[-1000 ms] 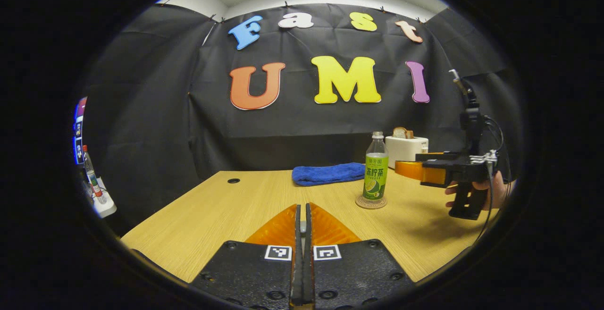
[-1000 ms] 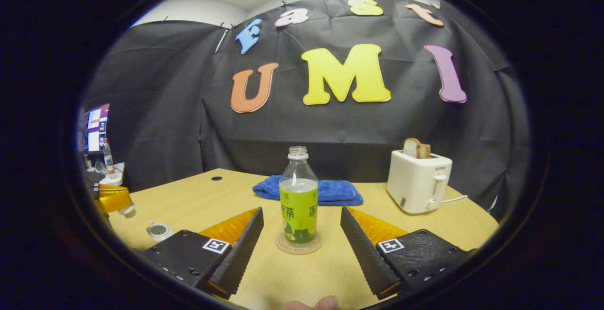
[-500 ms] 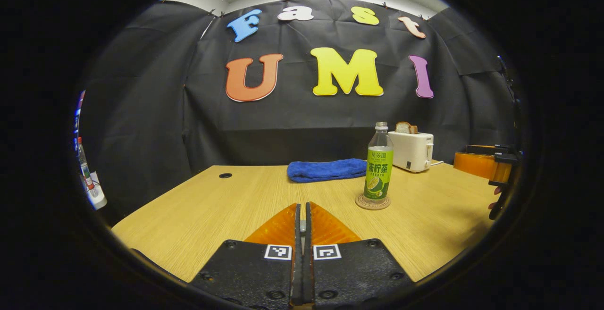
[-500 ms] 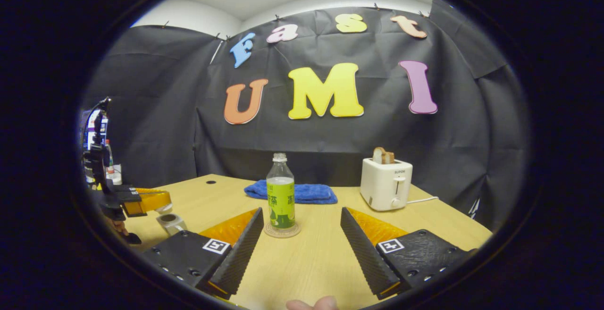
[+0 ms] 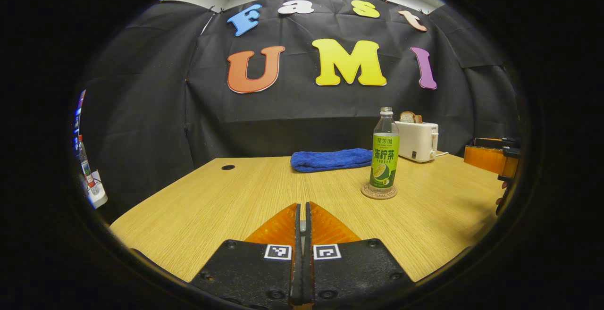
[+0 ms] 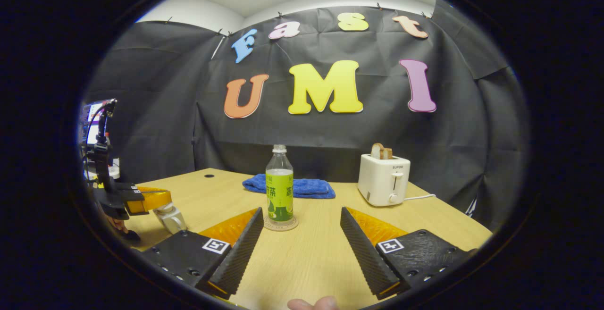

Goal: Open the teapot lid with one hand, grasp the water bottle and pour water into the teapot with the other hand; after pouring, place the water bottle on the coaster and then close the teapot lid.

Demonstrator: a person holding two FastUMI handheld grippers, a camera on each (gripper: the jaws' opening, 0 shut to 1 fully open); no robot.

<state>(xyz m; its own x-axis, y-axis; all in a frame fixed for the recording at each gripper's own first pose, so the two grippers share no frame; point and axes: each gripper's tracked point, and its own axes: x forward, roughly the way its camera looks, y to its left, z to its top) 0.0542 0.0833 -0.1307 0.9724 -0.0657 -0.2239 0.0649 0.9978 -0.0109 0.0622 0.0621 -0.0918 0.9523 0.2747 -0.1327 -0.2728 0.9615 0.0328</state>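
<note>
The water bottle (image 5: 385,154) has a green label and no cap, and stands upright on the round coaster (image 5: 379,192). In the right gripper view the bottle (image 6: 279,192) and coaster (image 6: 281,225) lie ahead of my open right gripper (image 6: 300,212), with nothing between the fingers. My left gripper (image 5: 302,205) is shut, with a grey sliver between the fingers. At the left edge of the right gripper view, that left gripper (image 6: 158,201) holds a white piece, the teapot lid (image 6: 167,215), low over the table. The teapot body is not clearly told apart from it.
A white toaster (image 6: 383,180) with bread stands at the back right, and a folded blue cloth (image 6: 306,187) lies behind the bottle. The wooden table (image 5: 236,201) has a cable hole (image 5: 228,167). A thumb (image 6: 311,304) shows at the bottom edge.
My right gripper has drawn back from the bottle, which stays on the coaster. The left gripper with the white lid has come lower and closer to the right gripper.
</note>
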